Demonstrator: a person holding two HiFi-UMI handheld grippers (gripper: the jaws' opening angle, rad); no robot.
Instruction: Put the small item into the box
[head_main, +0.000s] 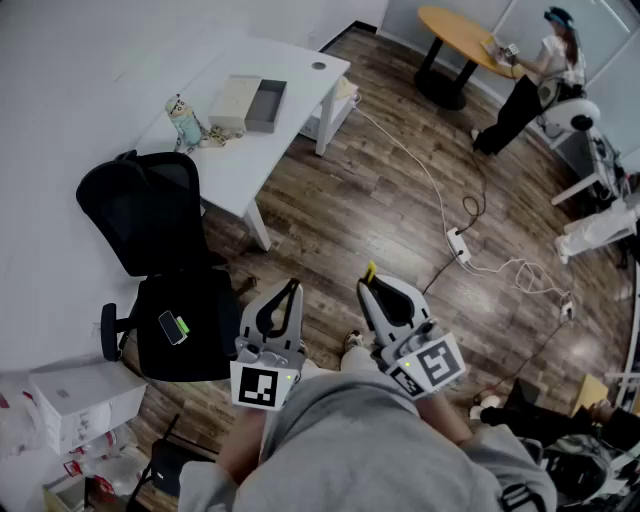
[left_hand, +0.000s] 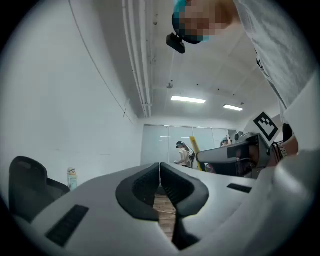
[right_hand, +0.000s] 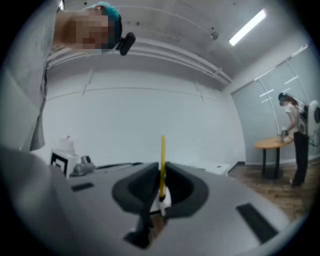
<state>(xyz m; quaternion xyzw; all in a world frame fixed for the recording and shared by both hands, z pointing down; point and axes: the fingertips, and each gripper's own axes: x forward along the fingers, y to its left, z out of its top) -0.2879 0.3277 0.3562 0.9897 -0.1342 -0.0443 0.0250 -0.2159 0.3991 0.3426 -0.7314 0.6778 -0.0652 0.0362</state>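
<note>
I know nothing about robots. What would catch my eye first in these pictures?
The two handheld grippers low in the head view stand out: the right gripper is shut on a thin yellow stick, the left gripper shut and empty. Farther off, an open grey box sits on the white table, with a black office chair beside it.
</note>
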